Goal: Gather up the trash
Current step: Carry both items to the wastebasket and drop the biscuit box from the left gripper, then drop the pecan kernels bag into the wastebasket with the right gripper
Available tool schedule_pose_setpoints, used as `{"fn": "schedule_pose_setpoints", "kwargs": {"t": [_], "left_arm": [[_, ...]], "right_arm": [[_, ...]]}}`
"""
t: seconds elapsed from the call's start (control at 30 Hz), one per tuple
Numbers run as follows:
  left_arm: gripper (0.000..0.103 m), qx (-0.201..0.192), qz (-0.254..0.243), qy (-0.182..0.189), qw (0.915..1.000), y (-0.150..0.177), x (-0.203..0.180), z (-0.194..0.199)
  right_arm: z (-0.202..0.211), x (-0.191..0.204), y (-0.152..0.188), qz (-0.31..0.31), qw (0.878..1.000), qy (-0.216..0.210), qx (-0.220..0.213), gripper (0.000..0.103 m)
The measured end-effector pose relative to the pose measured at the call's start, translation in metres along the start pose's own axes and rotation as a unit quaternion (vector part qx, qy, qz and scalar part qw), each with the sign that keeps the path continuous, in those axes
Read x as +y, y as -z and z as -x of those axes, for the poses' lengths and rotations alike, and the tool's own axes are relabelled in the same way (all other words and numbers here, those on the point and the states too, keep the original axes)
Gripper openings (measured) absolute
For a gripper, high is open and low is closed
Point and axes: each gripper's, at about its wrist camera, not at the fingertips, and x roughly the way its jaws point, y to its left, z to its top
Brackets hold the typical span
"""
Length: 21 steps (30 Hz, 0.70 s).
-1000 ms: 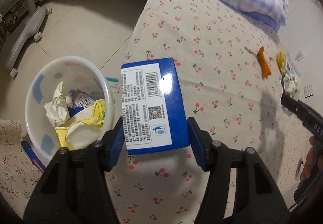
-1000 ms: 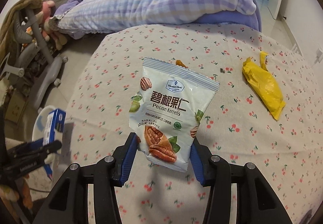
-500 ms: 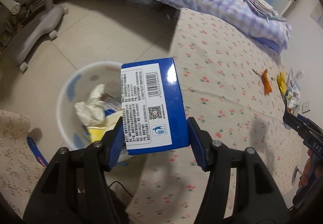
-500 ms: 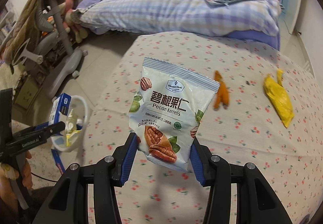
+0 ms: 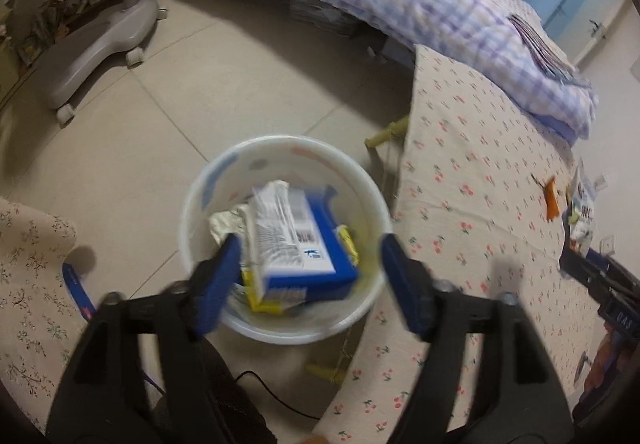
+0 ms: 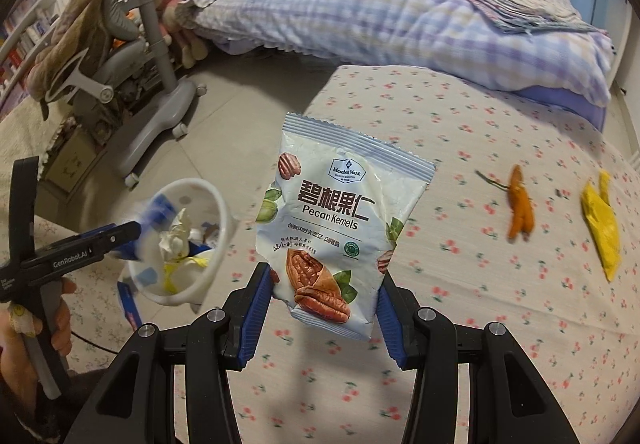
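Observation:
My left gripper (image 5: 308,276) hangs over the white trash bin (image 5: 200,204) on the floor, its jaws opening. The blue and white box (image 5: 298,244) has left the pads and lies blurred inside the bin on crumpled paper and yellow wrappers. My right gripper (image 6: 324,296) is shut on a white pecan kernel bag (image 6: 340,220), held upright over the cherry-print tablecloth (image 6: 460,324). In the right wrist view the bin (image 6: 216,204) sits to the left, with the left gripper (image 6: 132,234) at its rim. An orange peel (image 6: 520,210) and a yellow wrapper (image 6: 602,228) lie on the cloth.
A bed with a purple checked duvet (image 6: 380,16) runs along the back. A grey chair base on castors (image 5: 100,44) stands on the tiled floor at left. A floral cushion (image 5: 28,264) lies beside the bin. A hand (image 6: 24,340) grips the left tool's handle.
The left gripper moved from the table edge to above the bin, then spread its jaws and the blue box dropped in. The right gripper carried the pecan bag leftward toward the bin.

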Motion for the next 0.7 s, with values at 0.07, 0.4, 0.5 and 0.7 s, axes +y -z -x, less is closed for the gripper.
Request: {"fn": "schedule_pose_setpoints", "kwargs": {"t": [0.07, 0.4, 0.5, 0.7], "left_arm": [[0.087, -0.008, 0.008, -0.009, 0.9999, -0.002, 0.008, 0.003], [0.095, -0.006, 0.017, -0.068, 0.9975, 0.002, 0.040, 0.011], [0.096, -0.013, 0.016, -0.083, 0.9963, 0.004, 0.051, 0.017], [0.097, -0.016, 0.025, -0.100, 0.9946, 0.009, 0.074, 0.023]], "right_arm": [[-0.004, 0.008, -0.002, 0.005, 1.000, -0.004, 0.002, 0.051], [-0.027, 0.051, -0.010, 0.031, 0.999, -0.025, 0.013, 0.051], [-0.035, 0.066, -0.010, 0.039, 0.999, -0.033, 0.018, 0.051], [-0.058, 0.106, -0.007, 0.066, 0.996, -0.052, 0.033, 0.051]]}}
